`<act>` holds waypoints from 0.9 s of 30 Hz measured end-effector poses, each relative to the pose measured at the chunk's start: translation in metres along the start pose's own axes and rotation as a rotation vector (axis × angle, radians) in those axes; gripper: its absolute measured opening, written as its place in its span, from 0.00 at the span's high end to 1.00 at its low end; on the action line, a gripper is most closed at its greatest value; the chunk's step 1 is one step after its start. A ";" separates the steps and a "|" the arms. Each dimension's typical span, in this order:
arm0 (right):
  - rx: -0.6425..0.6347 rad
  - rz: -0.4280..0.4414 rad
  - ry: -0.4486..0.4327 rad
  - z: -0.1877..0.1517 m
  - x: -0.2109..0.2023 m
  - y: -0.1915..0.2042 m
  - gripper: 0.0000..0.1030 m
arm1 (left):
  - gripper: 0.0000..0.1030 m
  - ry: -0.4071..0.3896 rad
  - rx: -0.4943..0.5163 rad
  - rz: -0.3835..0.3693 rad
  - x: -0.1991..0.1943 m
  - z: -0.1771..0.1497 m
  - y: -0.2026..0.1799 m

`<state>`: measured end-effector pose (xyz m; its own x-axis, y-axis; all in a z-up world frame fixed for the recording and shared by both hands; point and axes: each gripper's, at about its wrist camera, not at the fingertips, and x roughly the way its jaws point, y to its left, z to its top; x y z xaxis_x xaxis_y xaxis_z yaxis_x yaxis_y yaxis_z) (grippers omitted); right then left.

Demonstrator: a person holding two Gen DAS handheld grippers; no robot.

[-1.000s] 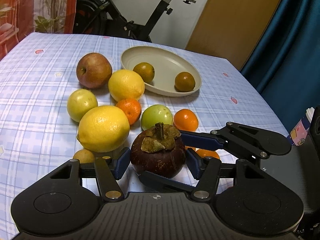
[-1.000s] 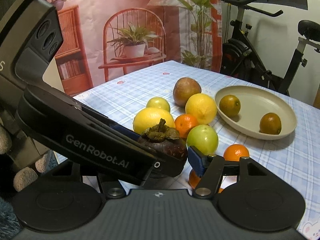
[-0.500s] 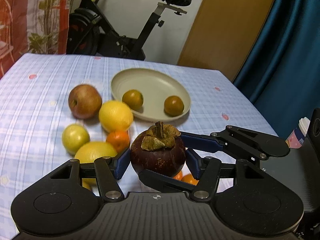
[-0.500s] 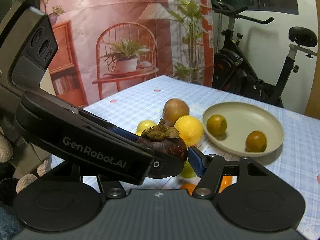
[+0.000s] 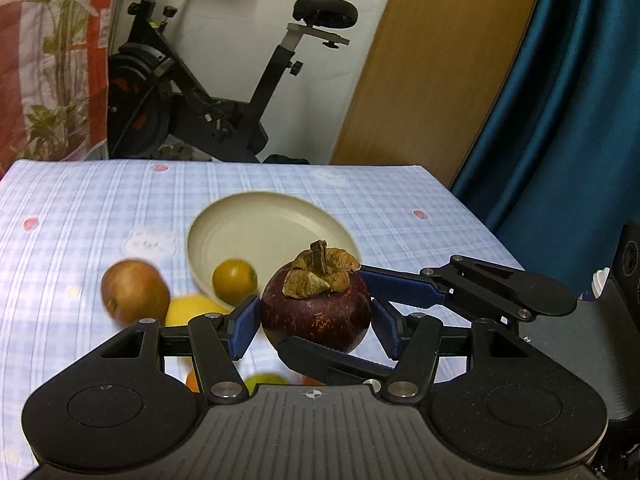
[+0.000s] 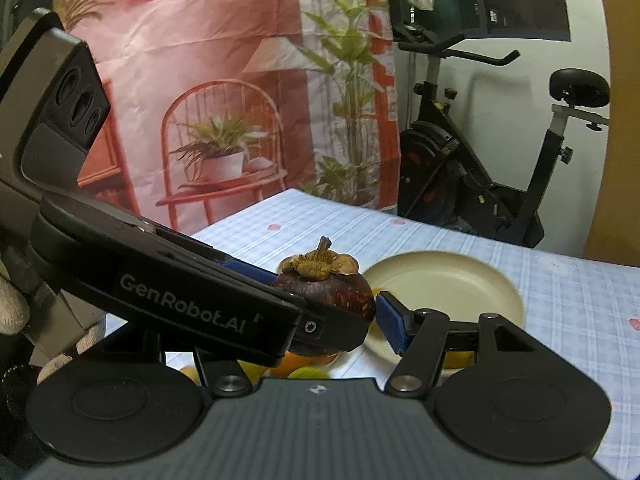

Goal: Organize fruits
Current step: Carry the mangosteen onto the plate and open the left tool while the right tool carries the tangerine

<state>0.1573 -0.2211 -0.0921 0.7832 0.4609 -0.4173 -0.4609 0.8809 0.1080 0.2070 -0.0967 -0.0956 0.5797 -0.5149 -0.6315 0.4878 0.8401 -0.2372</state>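
One mangosteen (image 5: 315, 312) is seen, clamped between two grippers. One cream plate (image 5: 256, 232) is counted on the table (image 5: 80, 208), toward its far edge. One brownish-green round fruit (image 5: 234, 279) is seen in the plate. One reddish apple (image 5: 135, 292) and one yellow lemon (image 5: 191, 309) are counted beside it. Further fruits nearer the near edge are mostly hidden and cannot be counted.

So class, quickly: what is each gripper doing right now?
Left gripper: closed on the mangosteen.
Right gripper: closed on the same mangosteen, fingers crossing the left one's.
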 end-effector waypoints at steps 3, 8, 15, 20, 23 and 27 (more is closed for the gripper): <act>0.004 -0.006 0.006 0.006 0.009 -0.014 0.38 | 0.39 0.013 -0.005 -0.003 0.015 0.010 0.004; 0.017 -0.007 0.033 0.014 0.031 -0.039 0.38 | 0.39 0.032 -0.017 0.004 0.043 0.028 0.014; 0.042 -0.019 0.060 0.019 0.065 -0.072 0.38 | 0.39 0.064 -0.015 0.019 0.082 0.047 0.019; 0.042 -0.028 0.076 0.018 0.085 -0.092 0.38 | 0.39 0.079 -0.006 0.028 0.106 0.056 0.025; 0.032 -0.035 0.089 0.017 0.095 -0.099 0.38 | 0.39 0.091 -0.001 0.041 0.120 0.060 0.027; 0.018 -0.038 0.102 0.012 0.107 -0.107 0.38 | 0.39 0.106 0.007 0.059 0.134 0.065 0.031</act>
<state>0.2959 -0.2647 -0.1372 0.7528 0.4145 -0.5114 -0.4233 0.8997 0.1062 0.3420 -0.1506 -0.1399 0.5358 -0.4430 -0.7188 0.4591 0.8673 -0.1923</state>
